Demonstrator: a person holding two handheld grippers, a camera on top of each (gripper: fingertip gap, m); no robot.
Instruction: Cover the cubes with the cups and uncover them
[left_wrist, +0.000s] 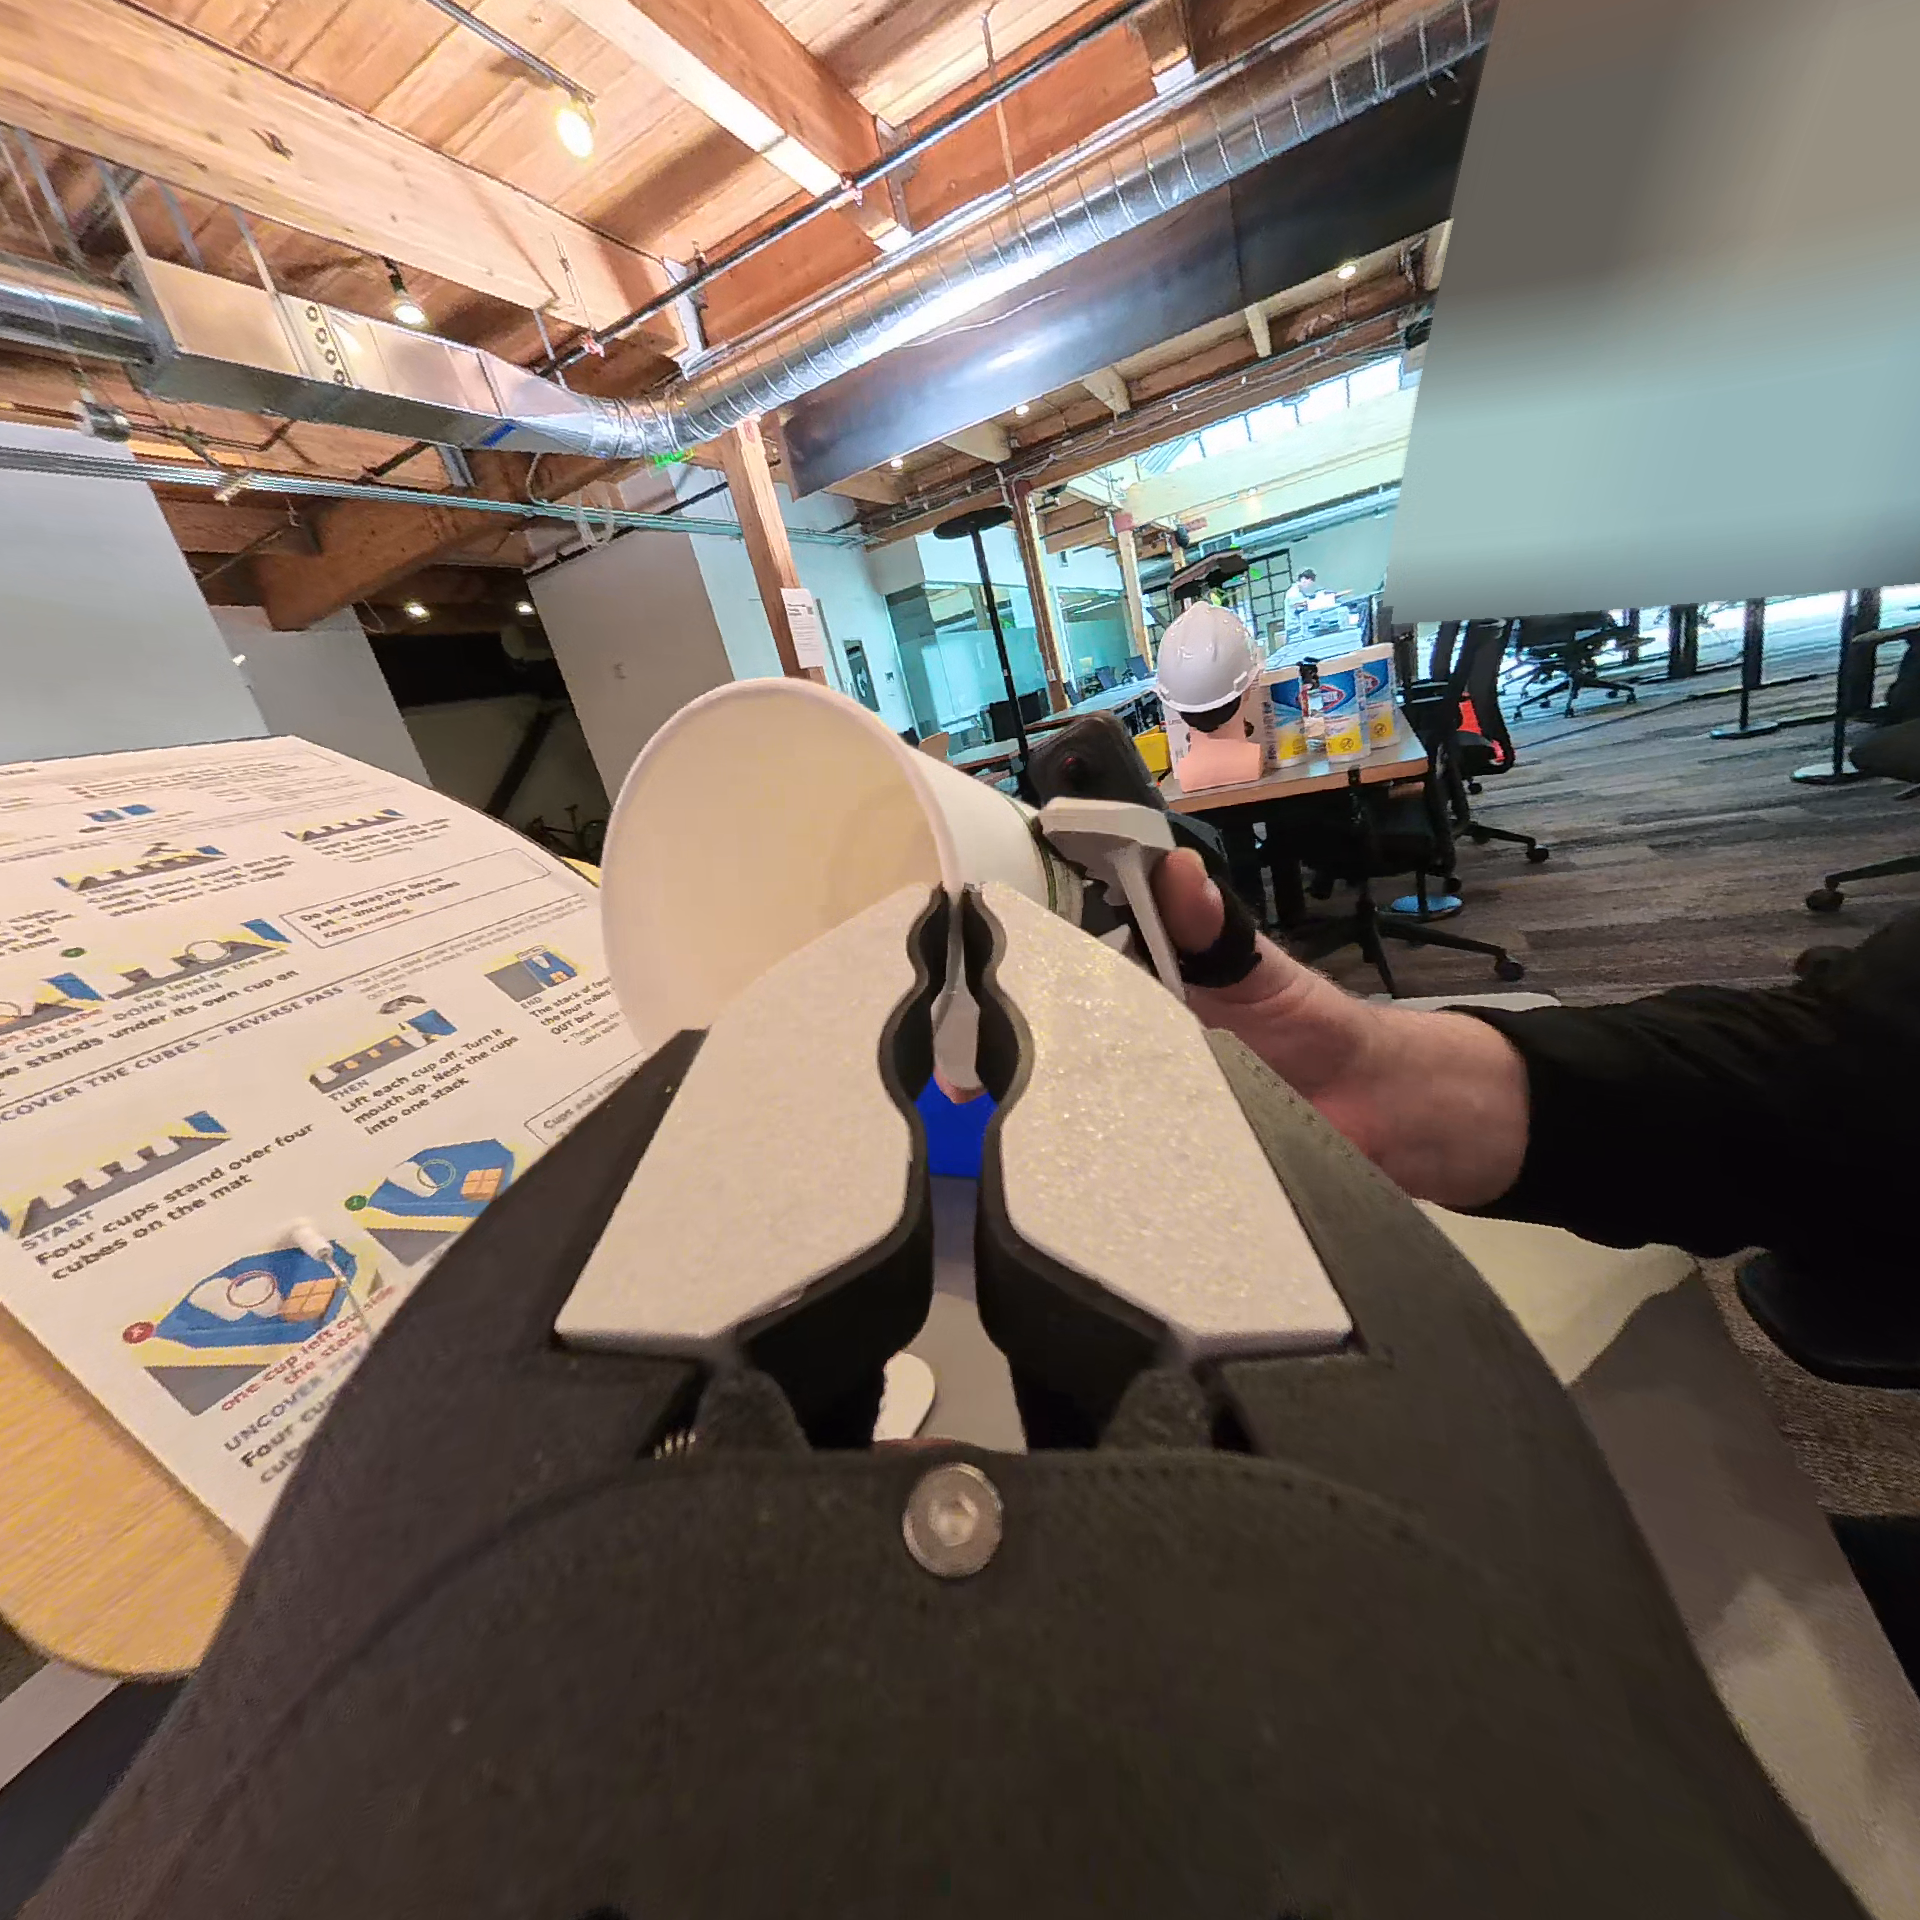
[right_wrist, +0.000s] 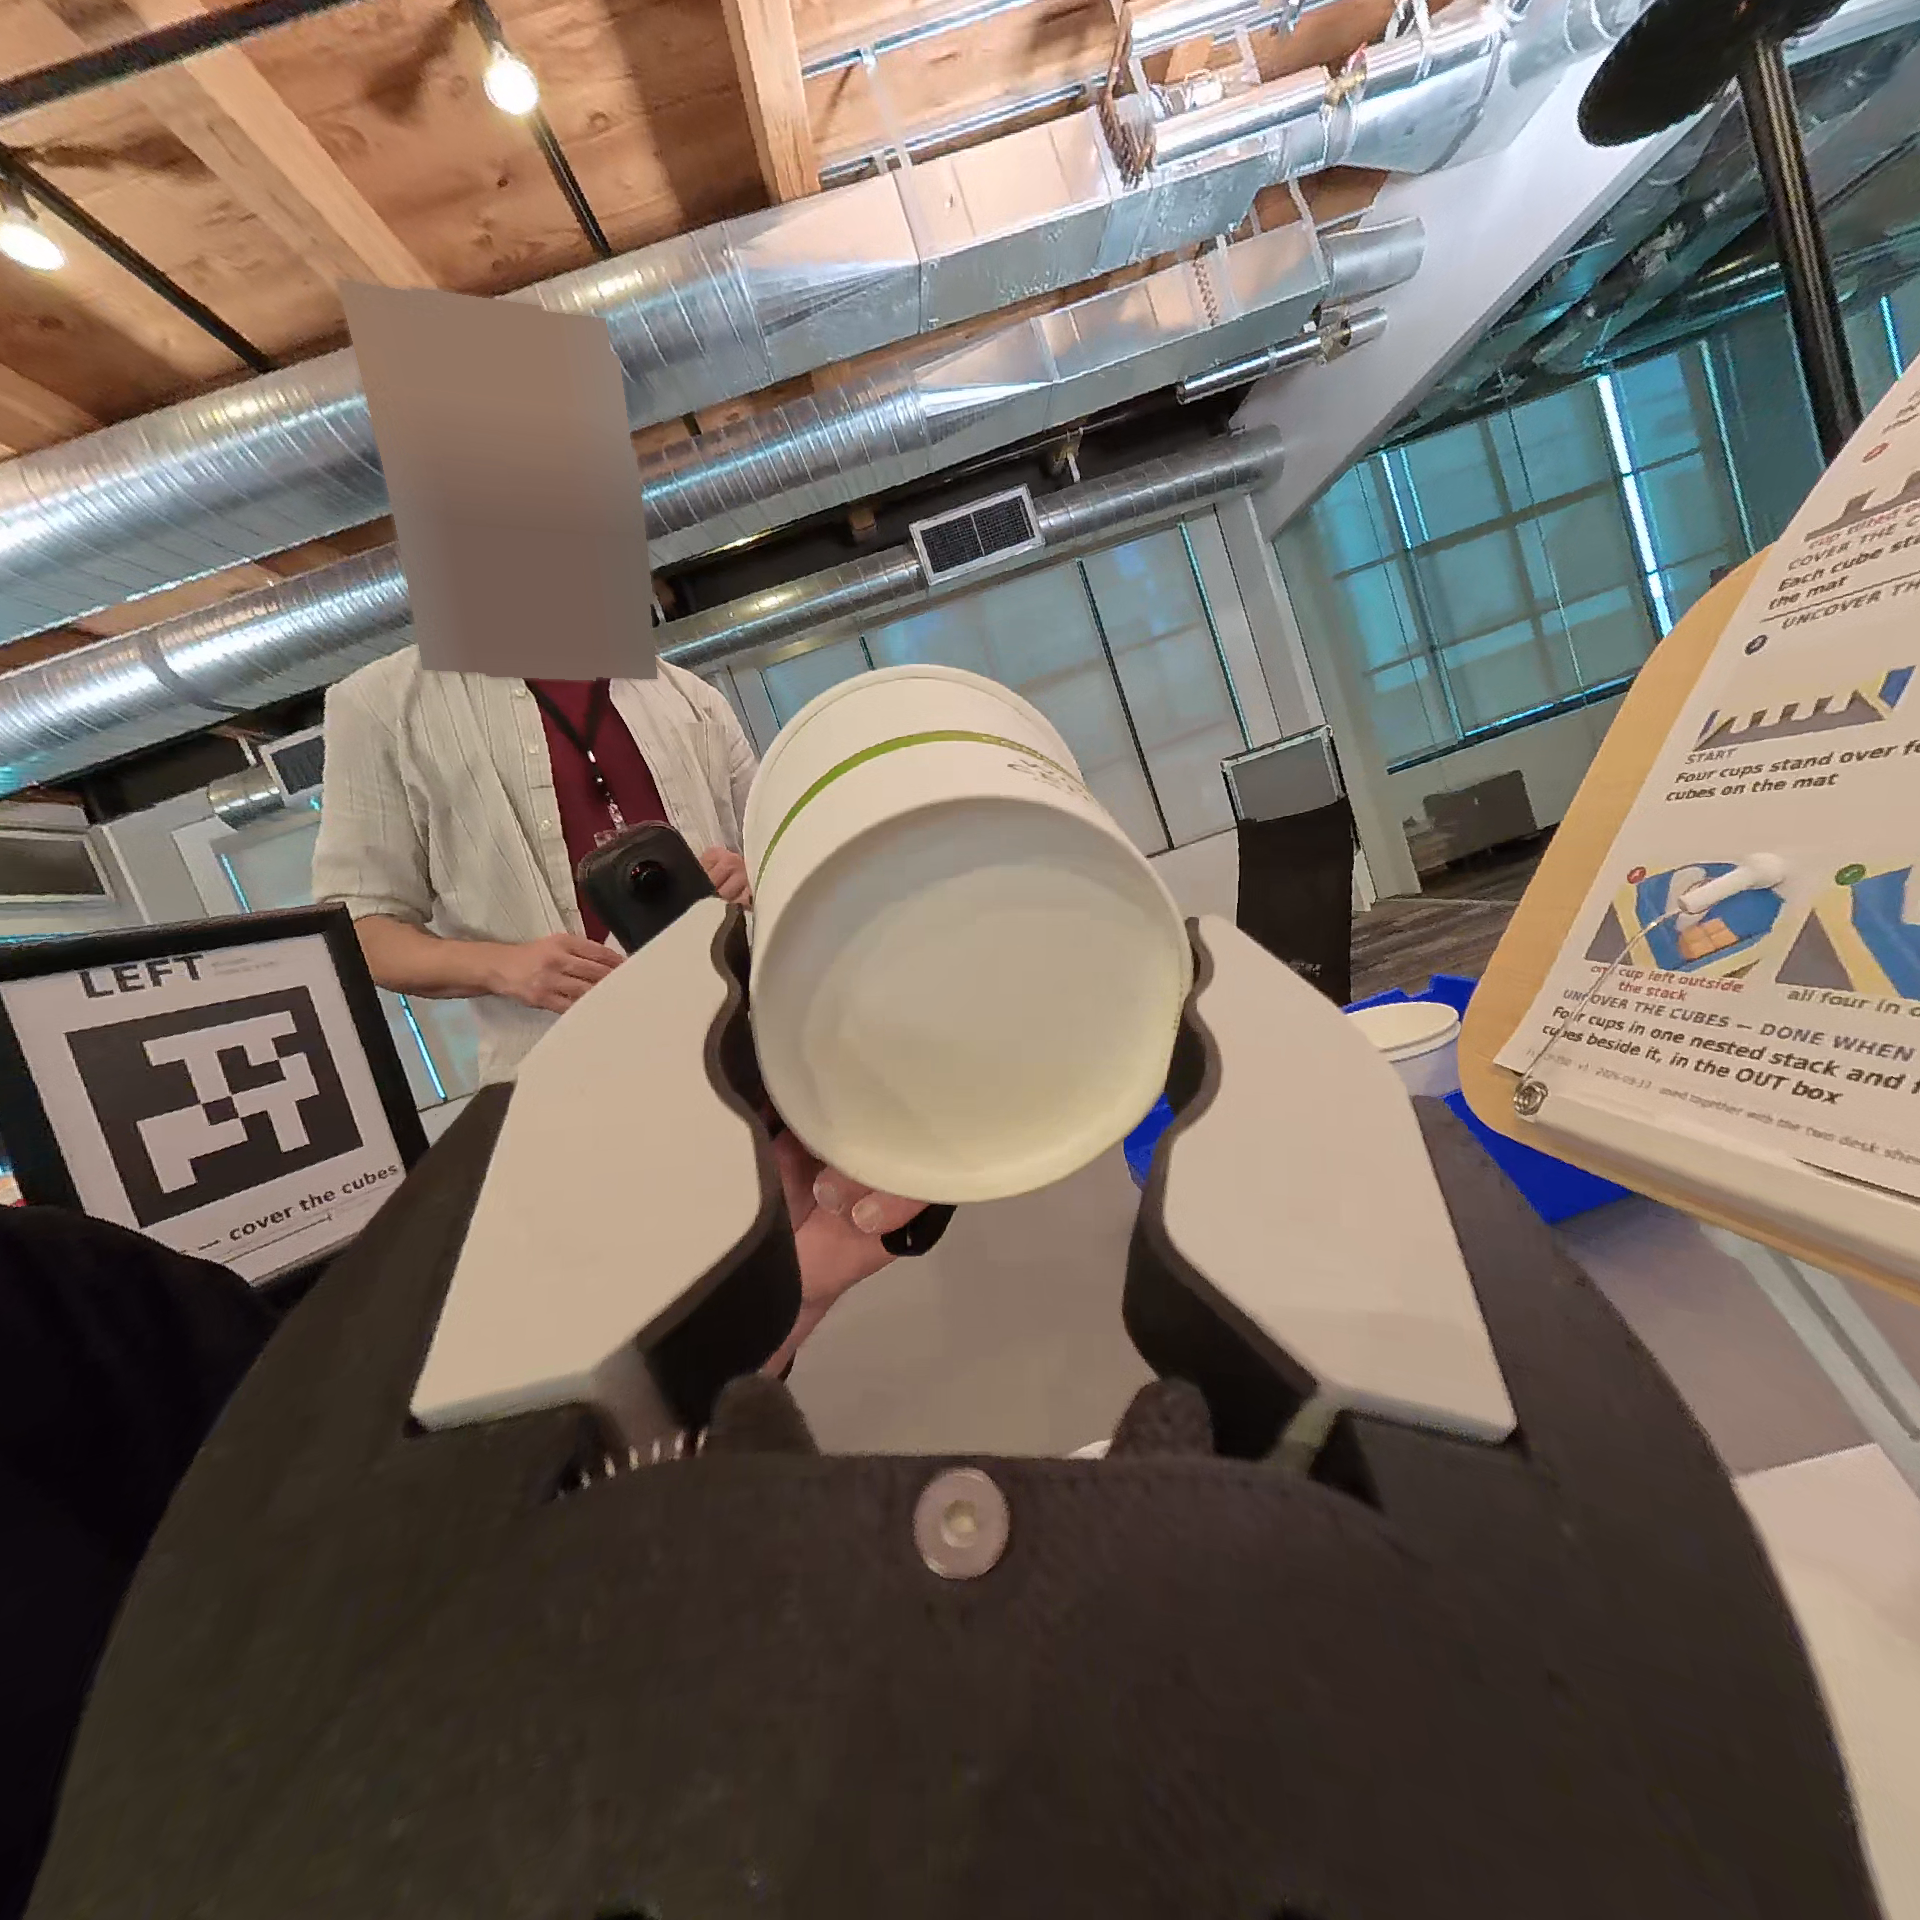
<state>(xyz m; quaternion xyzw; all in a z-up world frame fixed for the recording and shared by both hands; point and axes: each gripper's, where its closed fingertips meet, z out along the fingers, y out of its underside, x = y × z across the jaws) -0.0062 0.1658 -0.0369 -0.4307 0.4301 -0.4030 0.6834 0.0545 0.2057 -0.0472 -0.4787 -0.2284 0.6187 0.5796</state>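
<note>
Right now the cup is up in the air, lying on its side, with both tools on it. The left gripper has its jaws pressed close together on the thin rim of the cup, with just the paper wall between them. The right gripper is at the other end. Its jaws sit wide, one on each side of the cup's flat bottom, and they look like they are touching it on both sides. The open mouth faces the left tool and the bottom faces the right tool.

I think this step is turning the cup over, or passing it from one tool to the other. To do it well, only one tool should let go, and only when the other has a good hold. The rim grip is small and the paper bends, so squeeze softly and turn slowly. The right jaws hold the round, narrow end, which could slip out, so keep the cup level.

No cubes show in either view, so look down and find the spot first. A second cup stands far off to the right, by the blue bin. Keep clear of the picture sheet on the left.
</note>
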